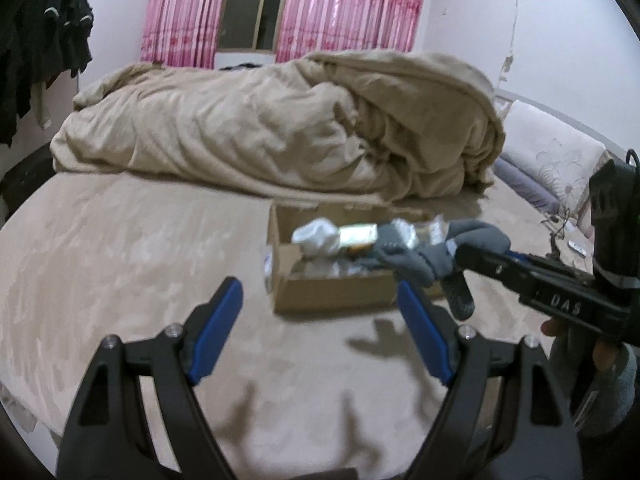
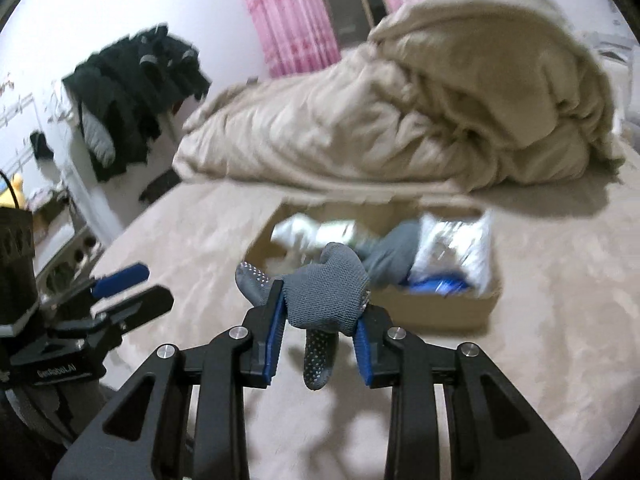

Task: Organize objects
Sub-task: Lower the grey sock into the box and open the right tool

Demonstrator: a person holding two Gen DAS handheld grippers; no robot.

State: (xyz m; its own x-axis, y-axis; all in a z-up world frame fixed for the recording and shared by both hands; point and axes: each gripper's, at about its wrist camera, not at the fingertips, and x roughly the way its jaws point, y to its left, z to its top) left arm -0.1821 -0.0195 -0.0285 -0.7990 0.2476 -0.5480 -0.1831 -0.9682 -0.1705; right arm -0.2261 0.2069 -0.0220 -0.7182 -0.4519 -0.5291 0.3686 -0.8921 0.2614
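Note:
An open cardboard box (image 1: 328, 292) sits on the beige bed and holds several items: white packets, a grey cloth, a blue pack. It also shows in the right wrist view (image 2: 440, 312). My right gripper (image 2: 320, 300) is shut on a grey sock with white grip dots (image 2: 328, 296) and holds it in the air just in front of the box. In the left wrist view the right gripper (image 1: 460, 254) comes in from the right with the sock (image 1: 440, 264) hanging at the box's right front corner. My left gripper (image 1: 320, 300) is open and empty, near the box's front.
A crumpled beige duvet (image 1: 280, 128) lies behind the box. Pillows (image 1: 552, 160) are at the right. Dark clothes (image 2: 136, 92) hang by the wall at the left. Pink curtains (image 1: 352, 4) cover the window behind the bed.

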